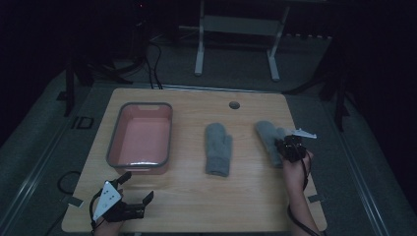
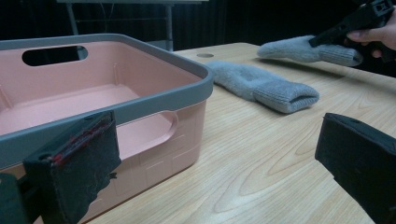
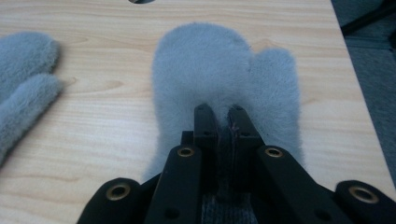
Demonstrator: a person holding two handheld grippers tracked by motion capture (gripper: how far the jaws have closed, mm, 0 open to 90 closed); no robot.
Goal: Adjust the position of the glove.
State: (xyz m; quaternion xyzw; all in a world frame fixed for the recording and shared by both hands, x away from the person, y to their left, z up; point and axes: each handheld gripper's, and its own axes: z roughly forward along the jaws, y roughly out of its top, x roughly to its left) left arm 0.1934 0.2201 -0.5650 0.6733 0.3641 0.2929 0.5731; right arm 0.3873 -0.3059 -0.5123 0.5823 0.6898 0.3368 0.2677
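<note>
Nearest to us, at the desk's (image 1: 196, 196) front left corner, we hold the left tongs (image 1: 136, 187), their jaws spread wide with nothing between them. In the left gripper view those jaws frame the near wall of the pink bin (image 2: 154, 140), which stands just beyond them and is not touched.

Moving right, the pink bin (image 1: 141, 137) with its grey rim sits on the left half of the desk, its inside bare. Past it, near the middle of the desk, the first grey mitten (image 1: 218, 149) lies flat, thumb to the right and cuff toward us, well apart from either tongs.

Further right, near the desk's right edge, lies the second grey mitten (image 1: 268, 135). Our right tongs (image 1: 289, 147) sit over its cuff end. In the right gripper view the right tongs (image 3: 221, 116) are pinched together on the second grey mitten (image 3: 219, 65) at the knitted cuff, with a fold of fabric caught between the jaws. The mitten's body and thumb rest flat on the wood ahead of the jaws.
</note>
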